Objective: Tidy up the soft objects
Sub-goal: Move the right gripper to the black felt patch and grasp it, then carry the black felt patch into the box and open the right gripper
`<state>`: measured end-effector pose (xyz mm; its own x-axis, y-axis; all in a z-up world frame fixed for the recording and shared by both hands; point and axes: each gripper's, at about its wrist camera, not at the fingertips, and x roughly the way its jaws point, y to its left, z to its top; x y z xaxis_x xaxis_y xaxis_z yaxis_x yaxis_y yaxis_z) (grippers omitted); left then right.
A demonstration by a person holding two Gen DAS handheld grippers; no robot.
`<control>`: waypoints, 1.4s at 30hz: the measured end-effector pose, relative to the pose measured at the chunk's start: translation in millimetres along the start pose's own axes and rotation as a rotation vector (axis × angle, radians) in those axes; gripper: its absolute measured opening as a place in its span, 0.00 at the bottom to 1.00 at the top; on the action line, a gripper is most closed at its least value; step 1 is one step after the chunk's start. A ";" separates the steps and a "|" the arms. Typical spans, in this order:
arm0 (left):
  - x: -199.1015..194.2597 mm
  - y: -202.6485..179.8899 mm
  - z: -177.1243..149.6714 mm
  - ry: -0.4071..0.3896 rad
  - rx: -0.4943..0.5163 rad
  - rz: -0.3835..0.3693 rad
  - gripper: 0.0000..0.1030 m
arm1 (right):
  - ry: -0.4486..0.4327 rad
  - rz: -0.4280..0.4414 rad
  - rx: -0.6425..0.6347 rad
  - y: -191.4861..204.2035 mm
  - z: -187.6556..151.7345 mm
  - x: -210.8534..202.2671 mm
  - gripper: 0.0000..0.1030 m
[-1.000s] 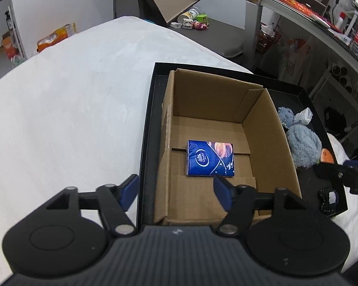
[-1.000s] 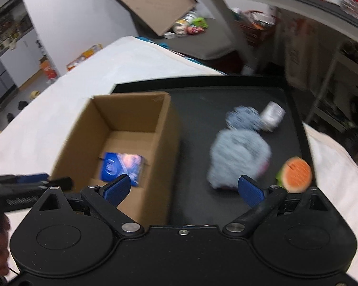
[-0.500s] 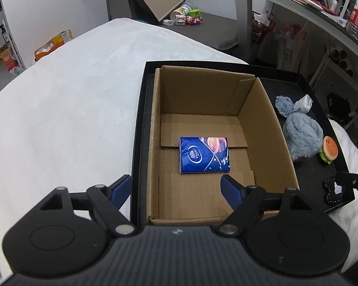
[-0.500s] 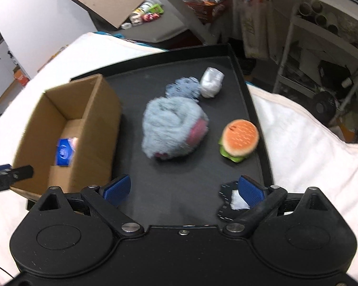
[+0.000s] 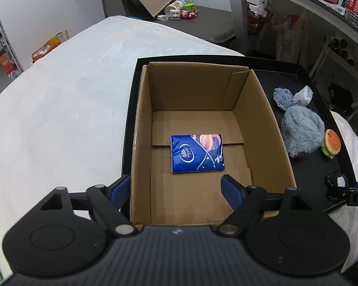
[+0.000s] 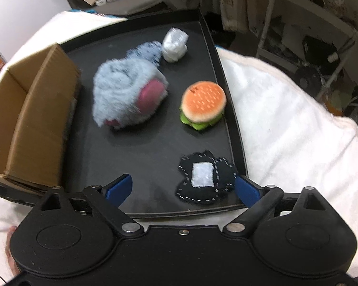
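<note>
The left gripper [image 5: 175,187] hangs spread and empty over the near end of the cardboard box [image 5: 262,109], which fills the tray's [image 6: 229,109] left side and holds a blue tissue pack [image 5: 197,153]. The right gripper [image 6: 182,187], tilted steeply down with jaws just narrowing but gripping nothing, straddles the black felt toy [image 6: 202,177] at the tray's near right corner. Picking it up seems the step; next, lower and close.

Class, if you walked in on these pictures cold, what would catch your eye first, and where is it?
Probably the blue tissue pack, lying alone on the floor of the open cardboard box. Next, the fluffy grey plush and the burger toy beside it on the black tray, right of the box.
</note>
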<state>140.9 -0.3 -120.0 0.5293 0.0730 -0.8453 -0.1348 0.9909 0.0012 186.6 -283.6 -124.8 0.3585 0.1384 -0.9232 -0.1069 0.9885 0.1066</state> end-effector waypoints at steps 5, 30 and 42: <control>4.0 -1.6 0.6 0.008 0.007 0.011 0.79 | 0.043 -0.012 0.015 -5.9 -2.3 15.6 0.79; 3.5 12.6 0.2 -0.009 -0.063 -0.021 0.81 | -0.030 0.089 -0.029 15.7 18.6 -9.5 0.21; 3.2 31.2 -3.8 -0.025 -0.129 -0.049 0.80 | -0.113 0.138 -0.086 51.3 41.7 -37.1 0.21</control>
<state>135.2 30.5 -124.7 0.5580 0.0295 -0.8293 -0.2145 0.9705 -0.1097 206.5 -235.5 -69.7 0.4362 0.2830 -0.8542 -0.2394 0.9516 0.1929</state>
